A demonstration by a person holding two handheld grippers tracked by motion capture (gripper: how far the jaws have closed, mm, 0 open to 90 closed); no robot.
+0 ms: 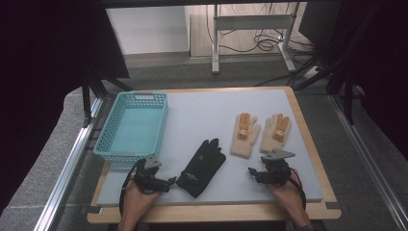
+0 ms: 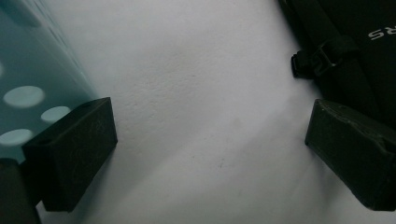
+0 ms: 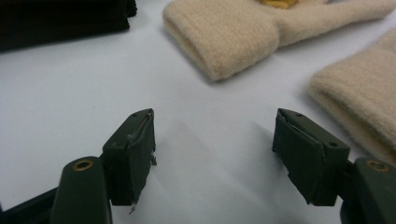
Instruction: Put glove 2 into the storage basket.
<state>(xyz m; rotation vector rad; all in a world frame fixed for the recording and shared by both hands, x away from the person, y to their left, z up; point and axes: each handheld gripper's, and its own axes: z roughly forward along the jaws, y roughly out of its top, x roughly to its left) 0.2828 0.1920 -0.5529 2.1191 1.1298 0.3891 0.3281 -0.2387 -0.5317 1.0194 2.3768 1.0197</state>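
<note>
High view: the black glove point(image 1: 202, 167) is lying flat on the pale mat of the bench point(image 1: 202, 115), near the front edge, its fingers pointing away from me and slightly to the right. I am holding my left tool point(image 1: 169, 182) just beside the glove's cuff, on its left, pointing across toward it. In the left gripper view the jaws are standing wide apart with only bare mat between them; the glove point(image 2: 355, 51) with its small strap is lying just past the right-hand jaw, and I cannot tell whether that jaw is touching it.

I am holding my right tool point(image 1: 251, 171) to the right of the black glove, low over the mat, just in front of the two cream gloves. Its jaws are standing open and gripping nothing; in the right gripper view there is only mat between them. The left cream glove point(image 1: 244, 135) and the right cream glove point(image 1: 274, 132) are lying side by side, close together, fingers away from me, each with an orange patch on its back. In the right gripper view their knitted cuffs point(image 3: 224, 44) are showing near the jaws but apart from them.

A light blue plastic basket point(image 1: 108, 130) is sitting at the left of the bench, behind my left hand point(image 1: 139, 199). My right hand point(image 1: 286, 192) is coming in from the front edge.
</note>
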